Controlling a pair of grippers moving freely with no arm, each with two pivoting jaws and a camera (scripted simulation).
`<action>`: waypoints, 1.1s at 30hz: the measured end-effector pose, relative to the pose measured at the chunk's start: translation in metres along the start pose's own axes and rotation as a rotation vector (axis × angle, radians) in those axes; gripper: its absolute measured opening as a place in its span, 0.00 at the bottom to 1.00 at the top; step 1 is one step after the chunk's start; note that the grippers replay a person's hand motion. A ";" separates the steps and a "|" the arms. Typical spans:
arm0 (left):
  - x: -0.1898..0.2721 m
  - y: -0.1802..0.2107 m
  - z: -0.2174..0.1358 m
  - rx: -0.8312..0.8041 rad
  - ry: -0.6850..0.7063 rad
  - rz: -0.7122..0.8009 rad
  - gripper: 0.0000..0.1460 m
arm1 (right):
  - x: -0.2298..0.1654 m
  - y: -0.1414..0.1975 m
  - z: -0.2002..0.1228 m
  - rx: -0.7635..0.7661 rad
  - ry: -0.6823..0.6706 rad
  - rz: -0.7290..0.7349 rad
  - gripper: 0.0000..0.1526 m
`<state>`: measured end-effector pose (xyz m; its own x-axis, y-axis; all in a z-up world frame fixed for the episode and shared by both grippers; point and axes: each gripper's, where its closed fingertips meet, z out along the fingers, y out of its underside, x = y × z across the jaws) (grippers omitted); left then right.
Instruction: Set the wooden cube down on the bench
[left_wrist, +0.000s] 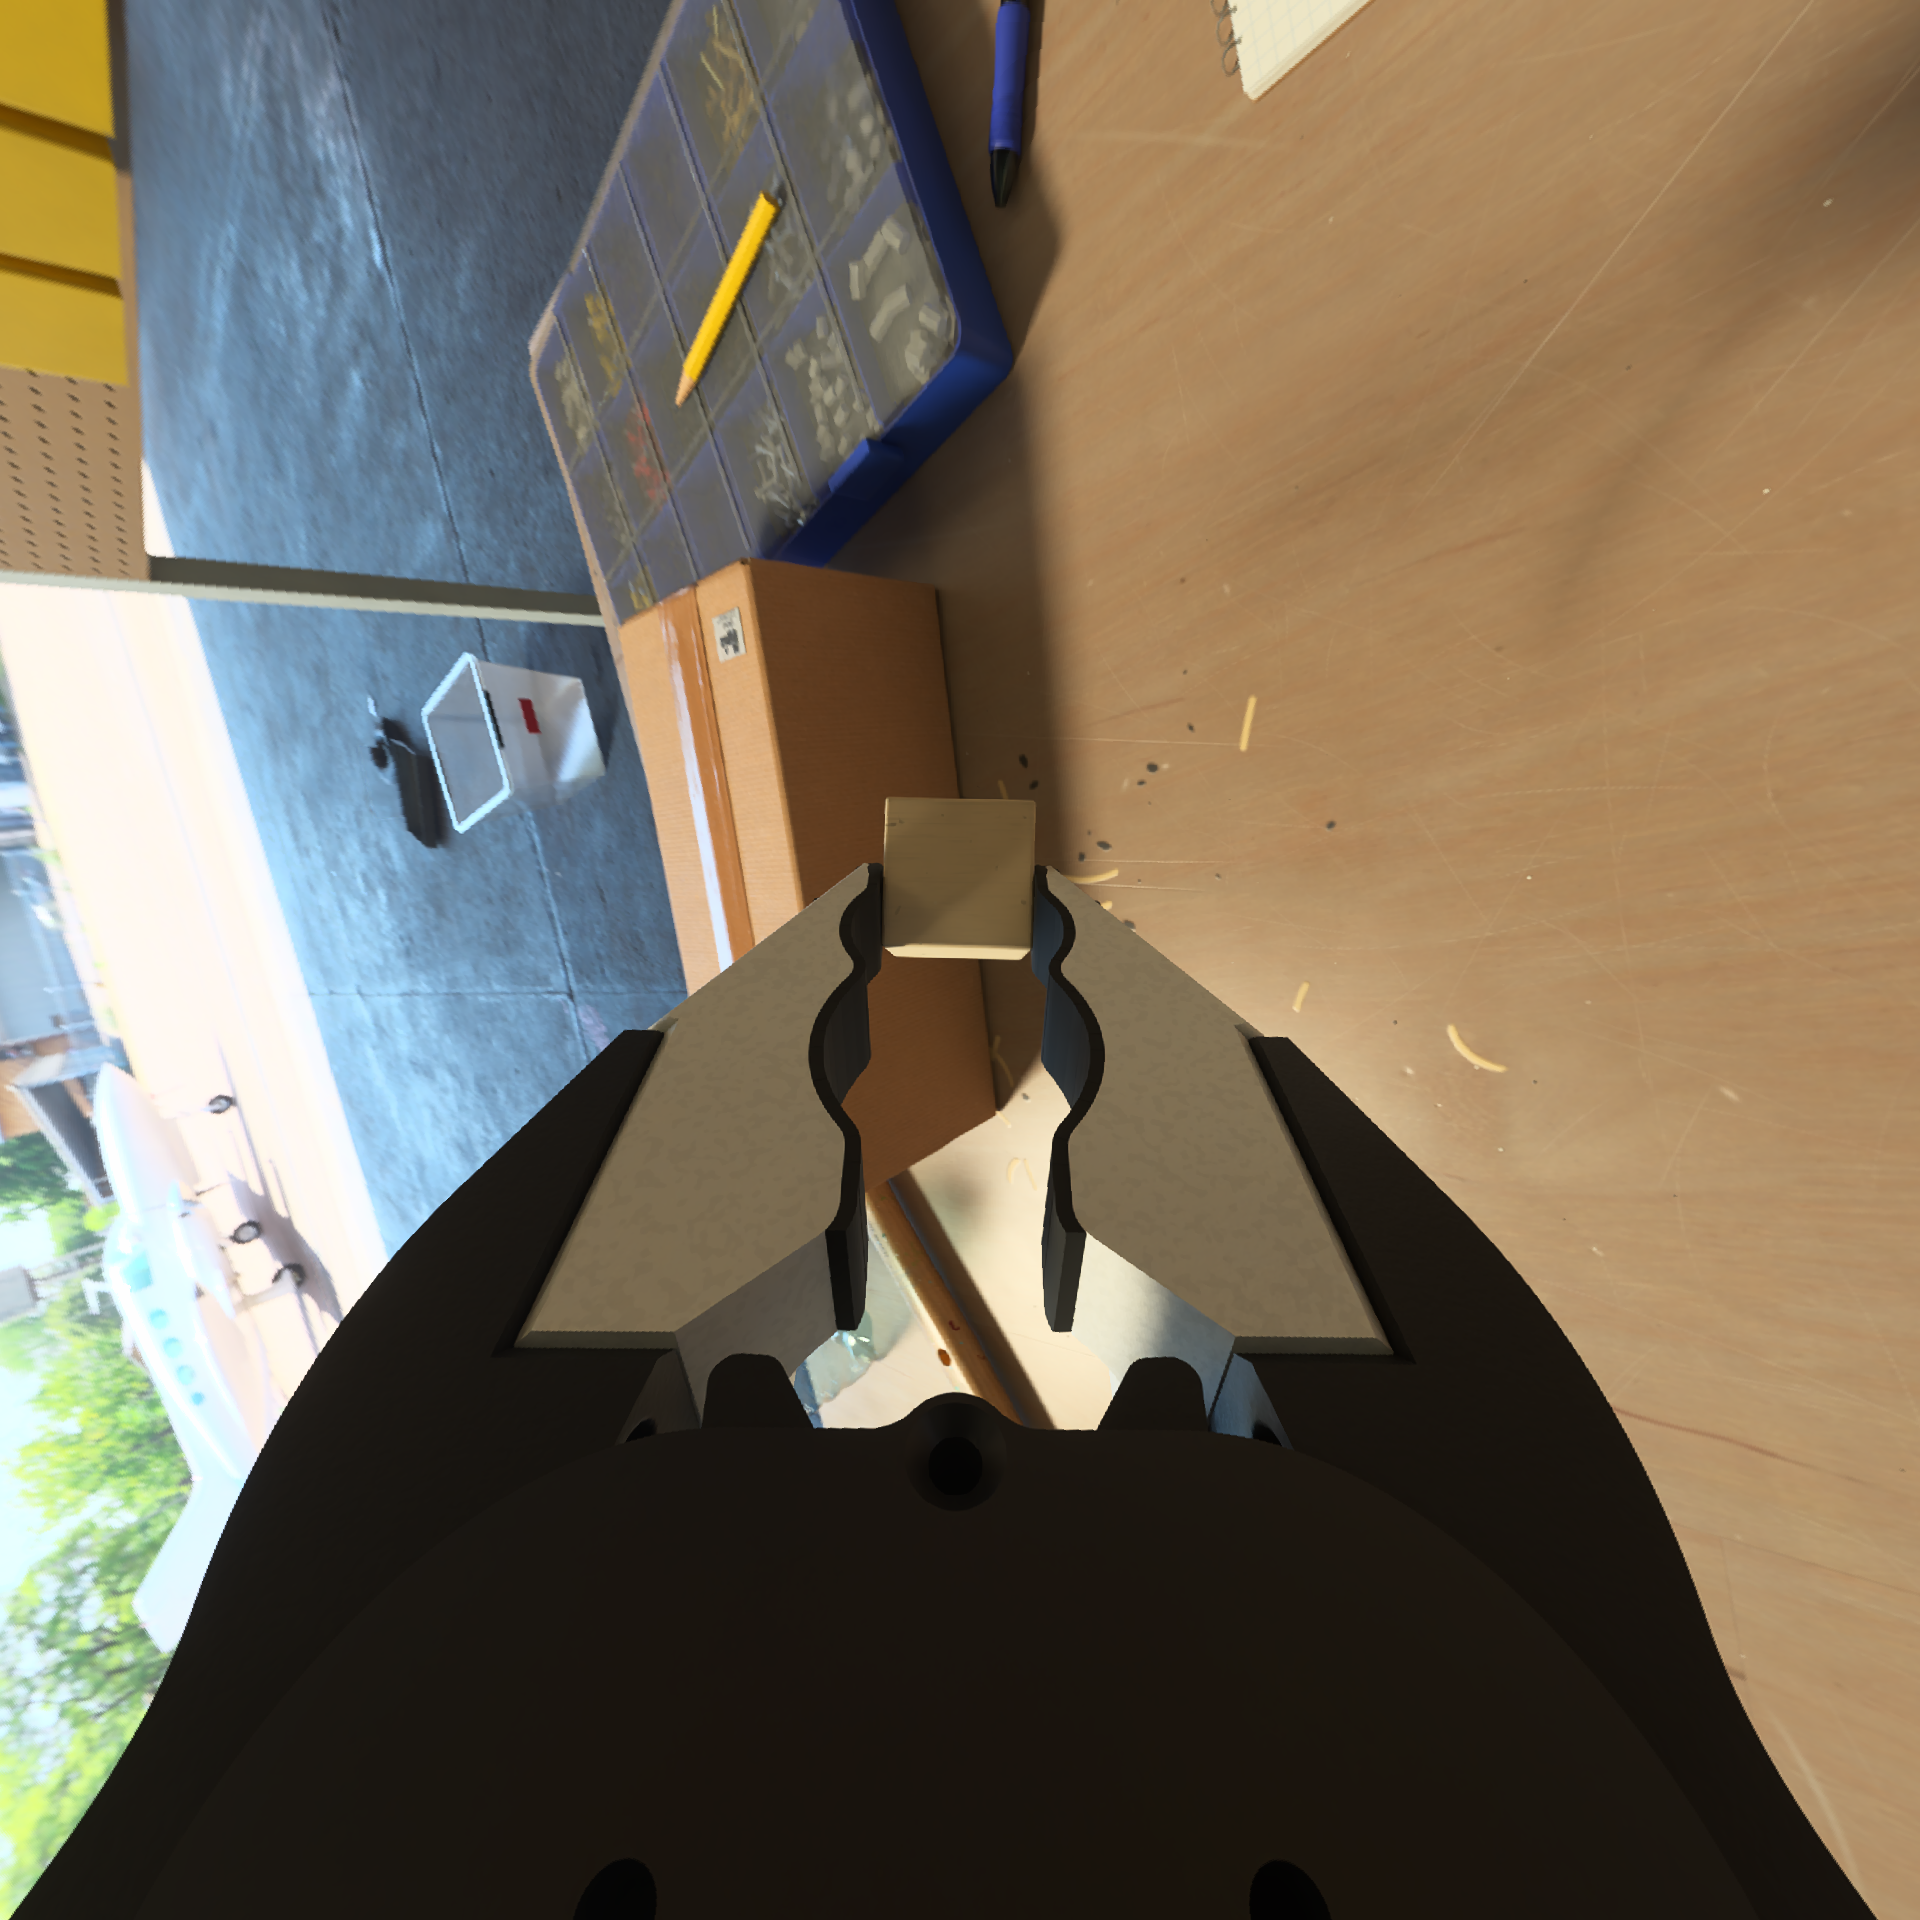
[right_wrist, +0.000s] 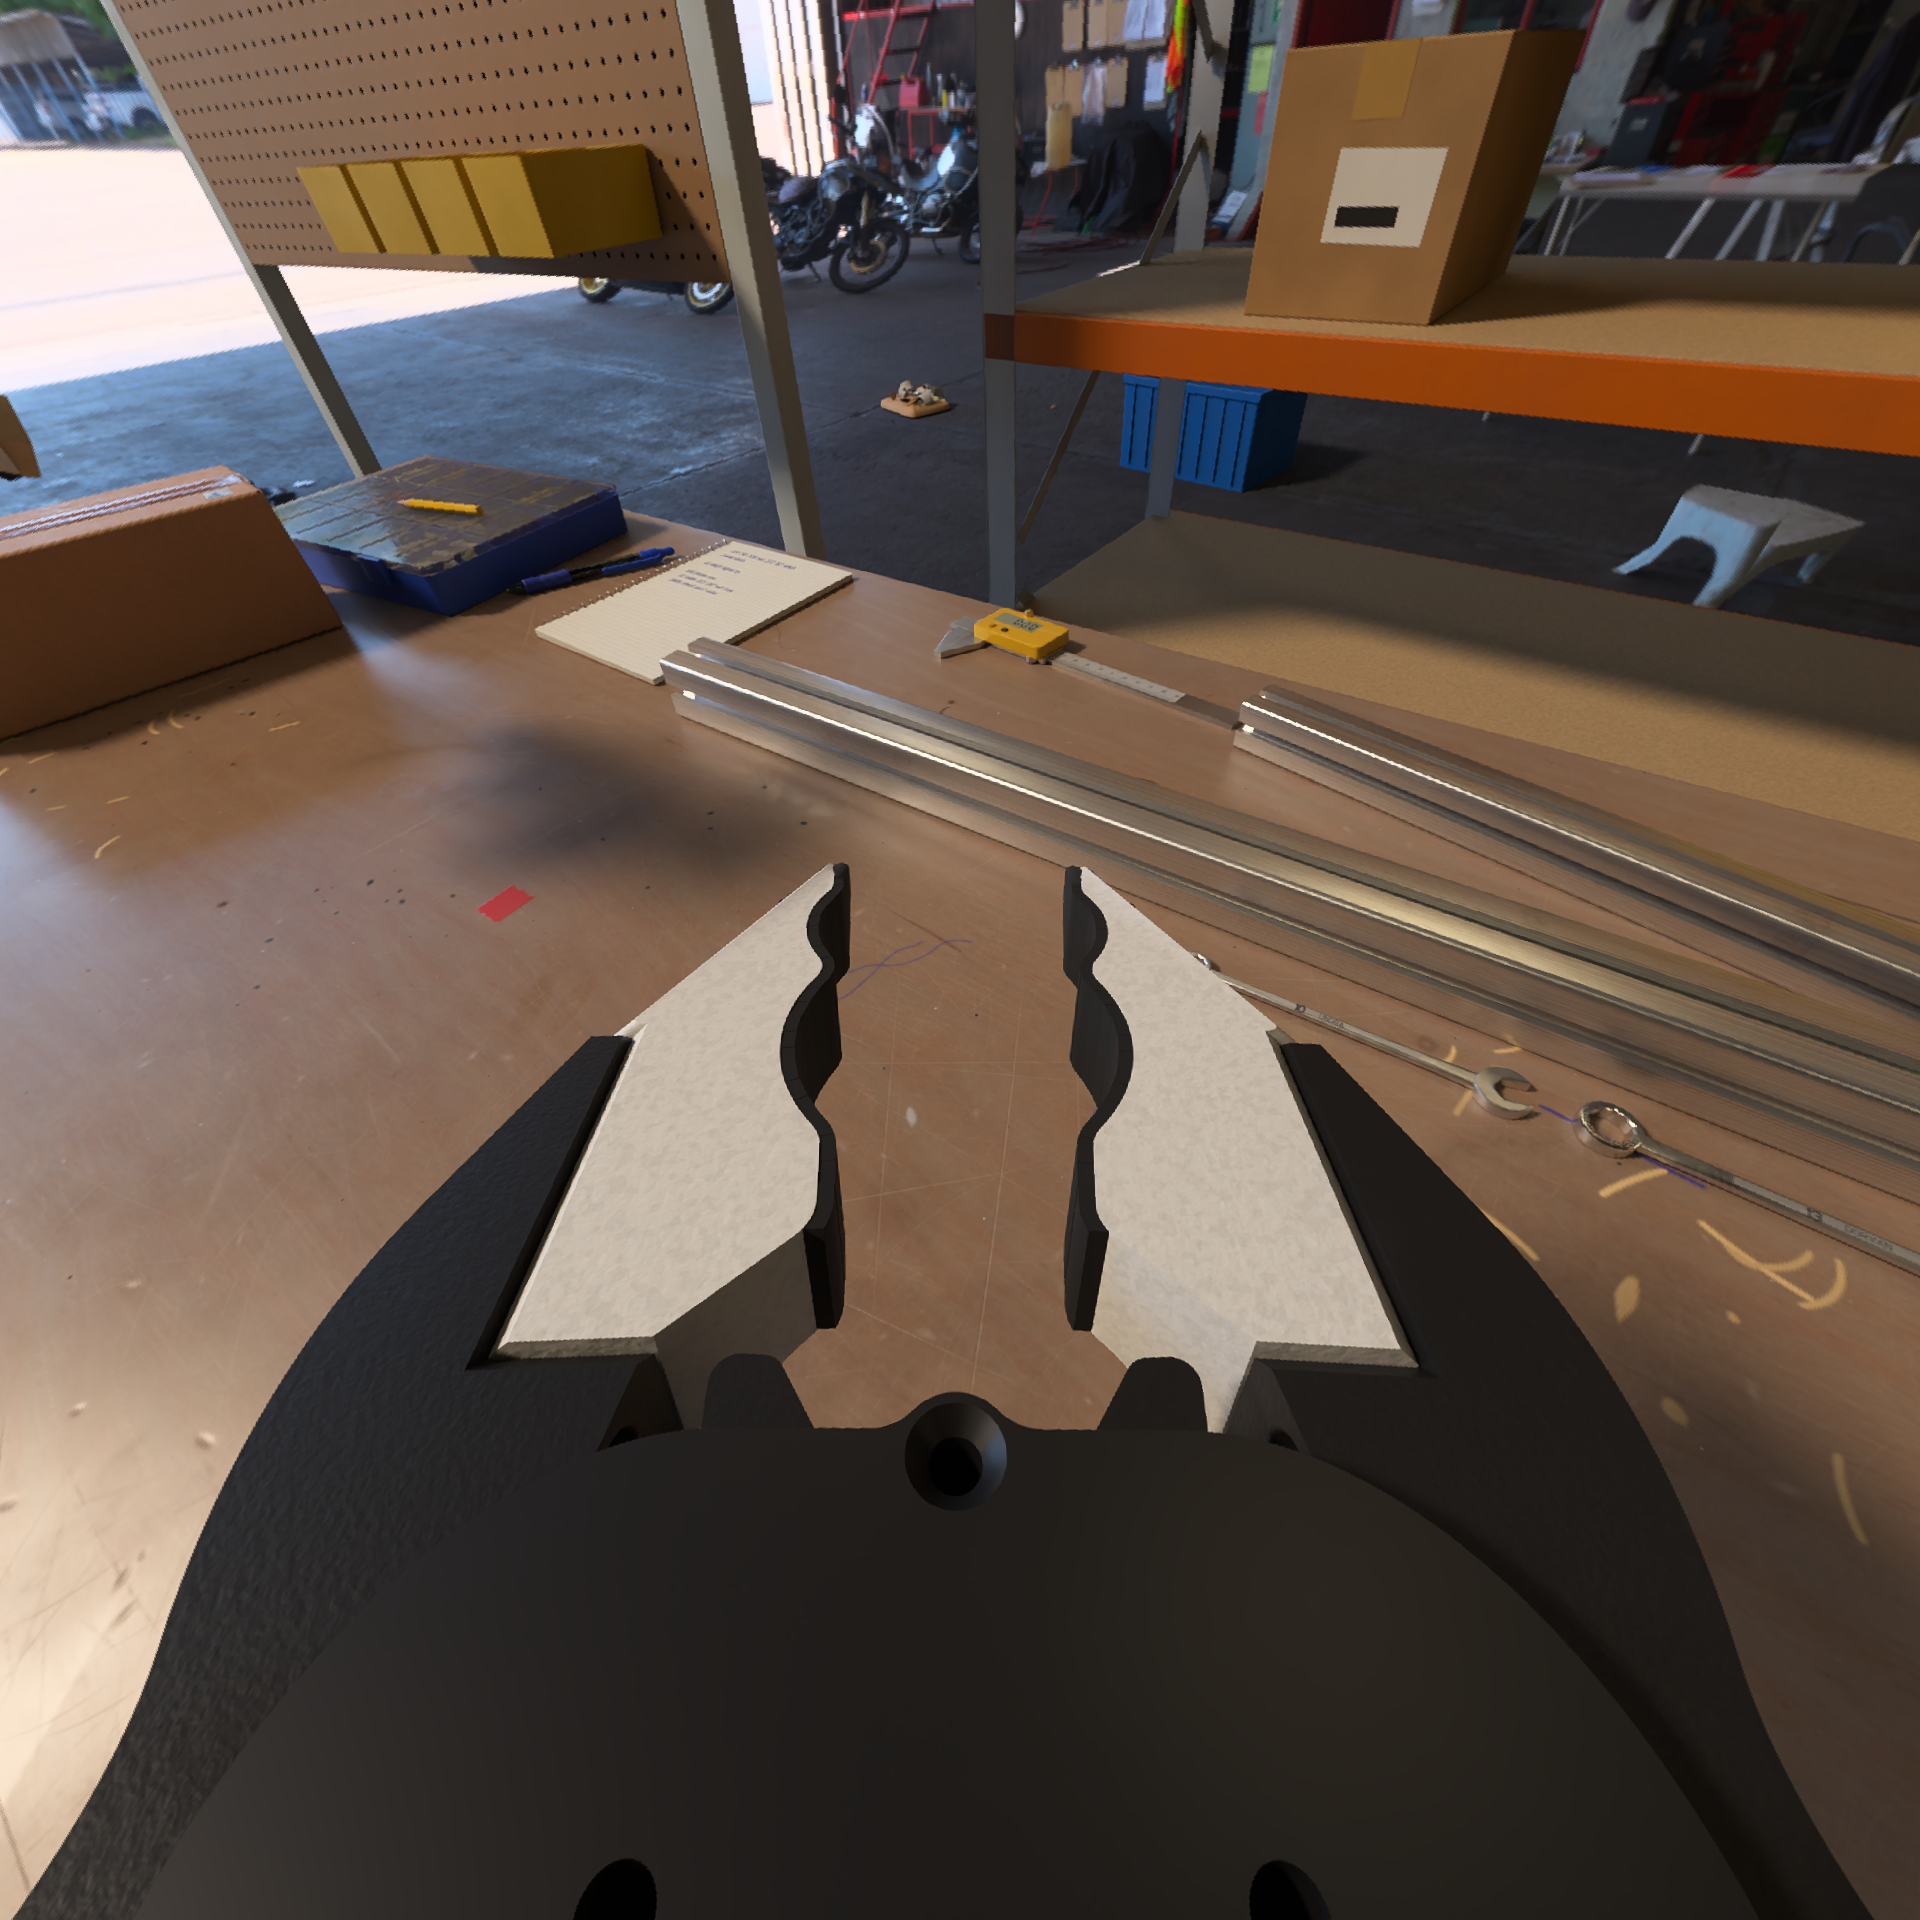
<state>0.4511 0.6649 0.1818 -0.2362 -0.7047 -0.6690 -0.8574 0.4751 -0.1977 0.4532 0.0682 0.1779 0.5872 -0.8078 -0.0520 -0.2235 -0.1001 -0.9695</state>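
In the left wrist view my left gripper (left_wrist: 958, 899) is shut on the pale wooden cube (left_wrist: 958, 873), which sits between the fingertips. It is held in the air above the wooden bench (left_wrist: 1455, 727), over the edge of a cardboard box (left_wrist: 831, 748). This view is rolled sideways. In the right wrist view my right gripper (right_wrist: 956, 894) is open and empty, low over the bench top (right_wrist: 312, 1039). The cube does not show in the right wrist view.
On the bench lie a blue parts organiser (left_wrist: 769, 301) with a yellow pencil (left_wrist: 727, 296) on it, a blue pen (left_wrist: 1008, 94), a notepad (right_wrist: 696, 608), long aluminium profiles (right_wrist: 1195, 831), a yellow caliper (right_wrist: 1023, 636), two spanners (right_wrist: 1496, 1091) and a red marker patch (right_wrist: 506, 902).
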 end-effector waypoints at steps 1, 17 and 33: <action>0.000 -0.002 -0.003 0.006 -0.008 0.014 0.19 | -0.001 0.000 0.000 -0.003 -0.003 -0.001 0.27; -0.010 -0.056 -0.085 0.198 -0.083 0.110 0.19 | -0.012 0.008 0.011 -0.025 -0.038 0.002 0.27; 0.020 -0.063 -0.095 0.209 -0.084 0.207 0.19 | -0.015 0.013 0.017 -0.030 -0.065 0.023 0.27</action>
<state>0.4569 0.5707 0.2488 -0.3496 -0.5396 -0.7659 -0.6805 0.7081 -0.1883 0.4545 0.0892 0.1624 0.6304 -0.7709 -0.0907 -0.2604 -0.1000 -0.9603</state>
